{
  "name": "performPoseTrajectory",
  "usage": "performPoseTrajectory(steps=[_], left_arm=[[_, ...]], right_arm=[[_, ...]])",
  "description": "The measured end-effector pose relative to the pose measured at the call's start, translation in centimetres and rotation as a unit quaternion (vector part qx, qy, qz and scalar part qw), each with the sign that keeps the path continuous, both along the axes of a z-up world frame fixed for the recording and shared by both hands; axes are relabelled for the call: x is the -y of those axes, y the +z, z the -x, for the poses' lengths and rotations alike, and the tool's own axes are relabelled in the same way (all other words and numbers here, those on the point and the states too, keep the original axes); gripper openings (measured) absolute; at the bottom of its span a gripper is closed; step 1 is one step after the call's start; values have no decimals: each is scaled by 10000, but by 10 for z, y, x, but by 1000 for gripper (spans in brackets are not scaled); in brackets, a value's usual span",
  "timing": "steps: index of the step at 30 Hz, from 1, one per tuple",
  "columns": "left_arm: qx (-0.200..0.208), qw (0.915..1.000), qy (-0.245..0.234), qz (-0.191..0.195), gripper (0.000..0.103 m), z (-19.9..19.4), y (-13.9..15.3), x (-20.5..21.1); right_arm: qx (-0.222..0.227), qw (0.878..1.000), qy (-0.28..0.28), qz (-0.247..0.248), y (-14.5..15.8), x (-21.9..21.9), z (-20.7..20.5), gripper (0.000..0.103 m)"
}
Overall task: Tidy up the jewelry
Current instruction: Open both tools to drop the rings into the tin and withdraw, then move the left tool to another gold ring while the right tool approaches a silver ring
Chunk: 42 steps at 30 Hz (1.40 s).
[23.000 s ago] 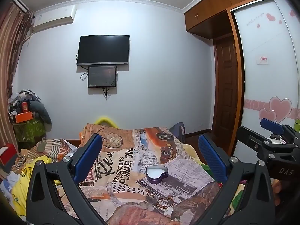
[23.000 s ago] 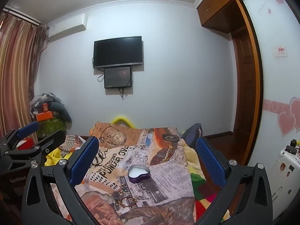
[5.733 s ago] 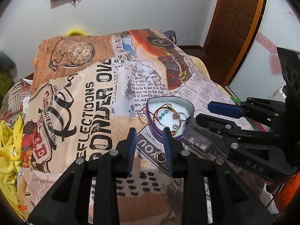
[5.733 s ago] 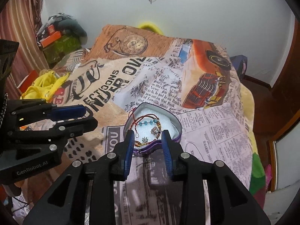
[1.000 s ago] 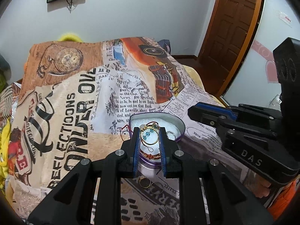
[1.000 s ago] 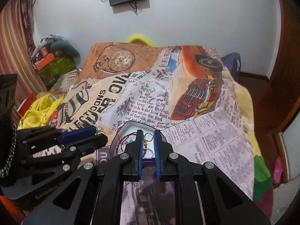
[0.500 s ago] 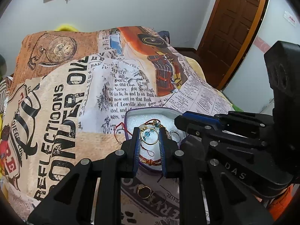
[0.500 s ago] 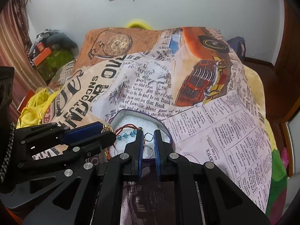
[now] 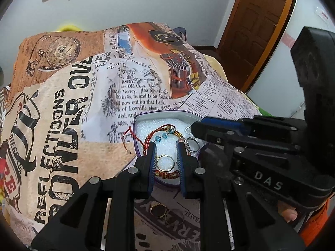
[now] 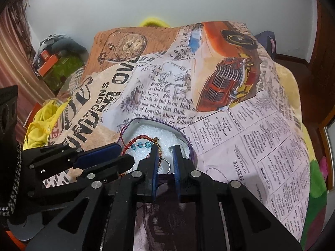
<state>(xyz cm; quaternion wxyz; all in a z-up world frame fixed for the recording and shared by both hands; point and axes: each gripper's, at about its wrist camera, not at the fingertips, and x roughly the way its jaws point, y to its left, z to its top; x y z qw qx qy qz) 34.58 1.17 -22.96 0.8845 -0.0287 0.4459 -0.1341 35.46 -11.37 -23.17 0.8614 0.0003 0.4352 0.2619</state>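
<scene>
A heart-shaped purple tin [image 9: 139,118] with white foam lining sits on the printed bedspread; it also shows in the right wrist view [image 10: 136,124]. Inside lie a red cord bracelet with blue beads [image 9: 161,137], silver rings [image 9: 193,143] and a red-gold bracelet. My left gripper [image 9: 165,146] is over the tin's near edge, shut on a gold ring [image 9: 165,162]. My right gripper [image 10: 163,149] hangs over the tin's near right part, jaws a narrow gap apart with a silver ring [image 10: 167,164] below them; whether it is held is unclear.
Two more rings, one gold [image 9: 158,209] and one thin [image 9: 174,217], lie on the bedspread in front of the tin. A yellow cloth [image 10: 41,123] lies at the bed's left edge. A wooden door [image 9: 257,21] stands at the right.
Both grippers have come lower and closer over the tin. The gold ring has slid further back between the left fingers. The right jaws stand slightly wider apart.
</scene>
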Motion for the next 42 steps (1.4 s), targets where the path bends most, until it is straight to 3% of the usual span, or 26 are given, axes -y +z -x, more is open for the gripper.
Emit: performPoseTrajectory(steps=[6,12,16,21,27,42], left_arm=[[91,9999,70,-38,18,12,12,-4],[220,9994,152,-226,26,32,30,-8],[288,9988,279,-263,30,43,41,-16],[336,9980,457,-267,31,58,52,-31],[207,9978,555,-289,32,70,48,-42],[-80,9972,587,-453,32,97,18,-64]], right_arm=[[232,9997,-31,101,15,2,10,21],[472,9985,-14,272,31,2,26,24],[660,9973,-59,316,41,4,39,37],[689,9970,-36,348,45,3,52,38],[603,9970,63,474,37,-2,66,38],[-87,9927,717,965,-25,-47,83,38]])
